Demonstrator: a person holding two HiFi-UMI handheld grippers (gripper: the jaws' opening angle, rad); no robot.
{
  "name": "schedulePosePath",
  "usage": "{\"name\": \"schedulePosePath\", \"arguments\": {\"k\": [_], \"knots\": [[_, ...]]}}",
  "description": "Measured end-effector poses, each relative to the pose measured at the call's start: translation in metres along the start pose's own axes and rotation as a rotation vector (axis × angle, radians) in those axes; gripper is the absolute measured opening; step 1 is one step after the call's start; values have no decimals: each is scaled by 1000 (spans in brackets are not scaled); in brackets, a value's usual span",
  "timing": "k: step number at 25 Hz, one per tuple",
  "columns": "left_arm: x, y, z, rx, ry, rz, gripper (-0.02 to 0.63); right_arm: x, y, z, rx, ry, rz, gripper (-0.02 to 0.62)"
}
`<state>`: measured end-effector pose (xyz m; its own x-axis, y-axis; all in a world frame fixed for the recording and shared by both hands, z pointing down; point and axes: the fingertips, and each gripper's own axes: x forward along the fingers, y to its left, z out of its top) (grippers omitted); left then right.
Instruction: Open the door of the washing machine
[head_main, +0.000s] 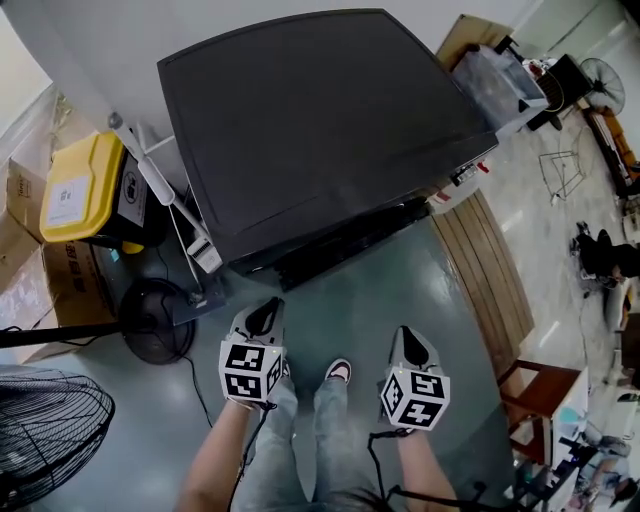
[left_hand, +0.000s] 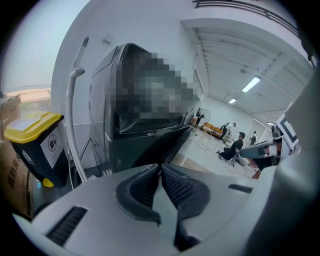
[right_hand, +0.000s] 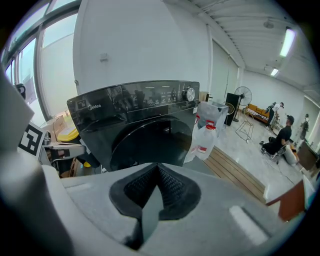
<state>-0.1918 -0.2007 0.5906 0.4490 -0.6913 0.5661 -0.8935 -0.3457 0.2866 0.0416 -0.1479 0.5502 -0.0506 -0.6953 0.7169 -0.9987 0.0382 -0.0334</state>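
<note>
With left gripper (head_main: 264, 314) and right gripper (head_main: 412, 346) closed and empty, we face the washer (head_main: 320, 120); next we part the jaws and reach the door (right_hand: 150, 145) ahead.

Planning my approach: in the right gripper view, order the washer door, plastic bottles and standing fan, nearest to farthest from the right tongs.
1. washer door, straight ahead.
2. plastic bottles, just to its right, set further back.
3. standing fan, far back at right.
</note>
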Motion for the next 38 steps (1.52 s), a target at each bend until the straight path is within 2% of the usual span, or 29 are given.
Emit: {"name": "schedulePosePath", "arguments": {"k": [2, 4, 7, 11, 14, 19, 25, 32, 38], "knots": [[5, 0, -2, 4, -1, -12, 13, 1, -3, -3, 6, 3, -3, 5], [10, -1, -5, 11, 1, -27, 108, 2, -8, -6, 10, 7, -8, 5], [18, -4, -11, 37, 12, -45, 110, 3, -16, -11, 18, 12, -15, 5], [30, -7, -19, 59, 13, -83, 164, 5, -26, -20, 36, 21, -23, 5], [44, -7, -24, 61, 19, -113, 181, 6, -33, -26, 53, 32, -29, 5], [70, -2, -34, 102, 53, -131, 183, 11, -42, -38, 78, 50, -35, 5], [90, 2, -37, 103, 59, -130, 184, 20, -51, -54, 102, 82, -46, 5], [105, -6, -48, 213, 107, -141, 183, 27, -57, -60, 107, 101, -48, 5], [112, -6, -44, 207, 107, -127, 165, 28, -63, -63, 128, 106, -55, 5]]}}
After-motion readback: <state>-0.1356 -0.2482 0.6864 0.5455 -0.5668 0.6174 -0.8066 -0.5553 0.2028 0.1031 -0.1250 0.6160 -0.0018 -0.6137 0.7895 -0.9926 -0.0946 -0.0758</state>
